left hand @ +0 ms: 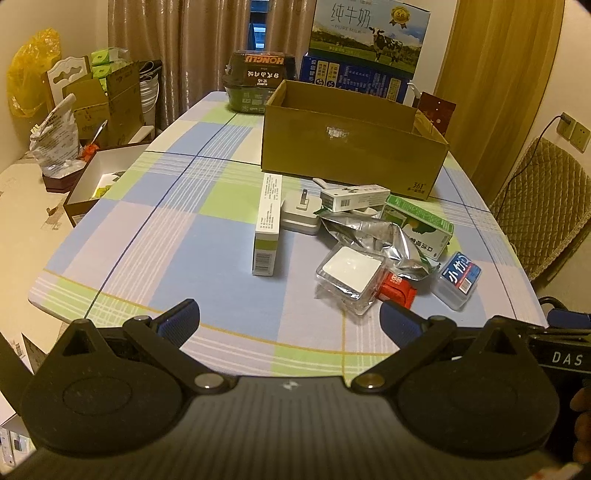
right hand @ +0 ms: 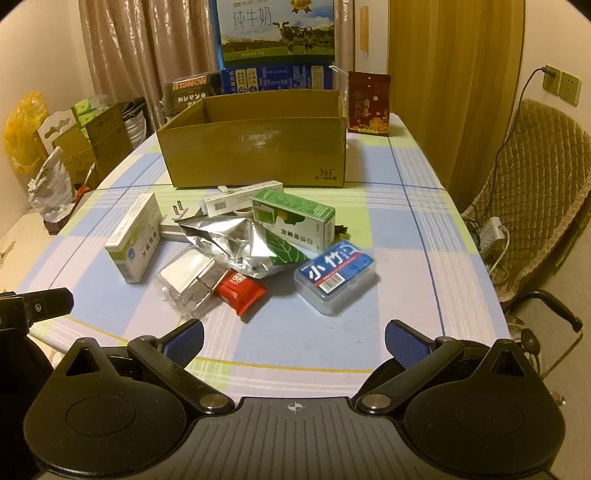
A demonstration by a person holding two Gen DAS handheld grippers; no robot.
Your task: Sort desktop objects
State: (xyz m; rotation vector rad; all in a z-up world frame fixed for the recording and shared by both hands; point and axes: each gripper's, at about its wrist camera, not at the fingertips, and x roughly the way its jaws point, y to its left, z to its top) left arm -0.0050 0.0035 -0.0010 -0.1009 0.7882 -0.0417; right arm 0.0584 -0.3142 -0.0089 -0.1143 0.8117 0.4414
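Note:
An open cardboard box stands at the back of the checked table. In front of it lies a pile: a long white medicine box, a white plug adapter, a silver foil bag, a green carton, a clear plastic case, a red packet and a blue-labelled clear box. My left gripper and right gripper are open and empty, hovering near the table's front edge.
Milk cartons and a dark tub stand behind the box, with a red gift bag at its right. A quilted chair is to the right. Boxes and bags crowd a side surface at the left.

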